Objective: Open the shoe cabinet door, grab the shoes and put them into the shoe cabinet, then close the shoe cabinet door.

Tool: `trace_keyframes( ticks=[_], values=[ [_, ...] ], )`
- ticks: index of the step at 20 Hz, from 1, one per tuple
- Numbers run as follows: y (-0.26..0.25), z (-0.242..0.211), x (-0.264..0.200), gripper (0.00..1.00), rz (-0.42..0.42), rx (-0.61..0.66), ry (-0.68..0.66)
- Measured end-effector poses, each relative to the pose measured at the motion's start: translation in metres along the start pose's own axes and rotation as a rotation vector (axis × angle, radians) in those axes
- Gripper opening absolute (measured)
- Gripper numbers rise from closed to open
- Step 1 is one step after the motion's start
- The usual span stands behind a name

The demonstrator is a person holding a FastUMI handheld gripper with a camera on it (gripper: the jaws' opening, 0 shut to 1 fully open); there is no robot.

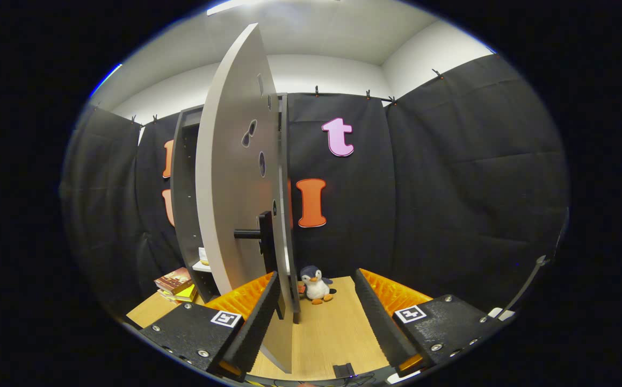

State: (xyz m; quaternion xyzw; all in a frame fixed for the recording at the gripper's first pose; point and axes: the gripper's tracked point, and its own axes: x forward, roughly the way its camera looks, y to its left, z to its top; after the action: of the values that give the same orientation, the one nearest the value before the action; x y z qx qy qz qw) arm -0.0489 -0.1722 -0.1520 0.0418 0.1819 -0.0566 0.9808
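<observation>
While your gripper (pixel 315 317) pointed along the wooden floor (pixel 338 328), its two fingers stood well apart, clamped on nothing. The shoe cabinet door (pixel 230 199) was swung out toward you, seen almost edge-on, and its lower front edge ran down into the gap between the fingers, close against the left finger (pixel 254 322). You could not tell whether that finger touched the door. A dark handle (pixel 257 234) stuck out from the door's face above the left finger, with several dark cutouts higher up the panel.

Behind the door, the shoe cabinet (pixel 187 204) stood upright against the booth's back wall, its grey side panel and a pale shelf visible past the door's hinged edge. A small jar-like item (pixel 203 256) sat on that shelf, too small to make out further. At the cabinet's base, on the floor beside it, lay a stack of books (pixel 175 286).

Beyond your fingers, near where the floor met the back wall, a small plush penguin (pixel 315 285) sat upright just past the door's bottom corner.
</observation>
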Motion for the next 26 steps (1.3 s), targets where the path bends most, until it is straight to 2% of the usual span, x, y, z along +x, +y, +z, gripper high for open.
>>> trace_keyframes(
  ticks=[11,17,26],
  values=[
    [0.127,-0.003,0.009,0.88,0.235,-0.038,0.017],
    [0.198,-0.003,0.046,0.91,0.382,-0.031,0.035],
    [0.287,0.005,0.118,0.93,0.516,0.025,0.038]
  ],
)
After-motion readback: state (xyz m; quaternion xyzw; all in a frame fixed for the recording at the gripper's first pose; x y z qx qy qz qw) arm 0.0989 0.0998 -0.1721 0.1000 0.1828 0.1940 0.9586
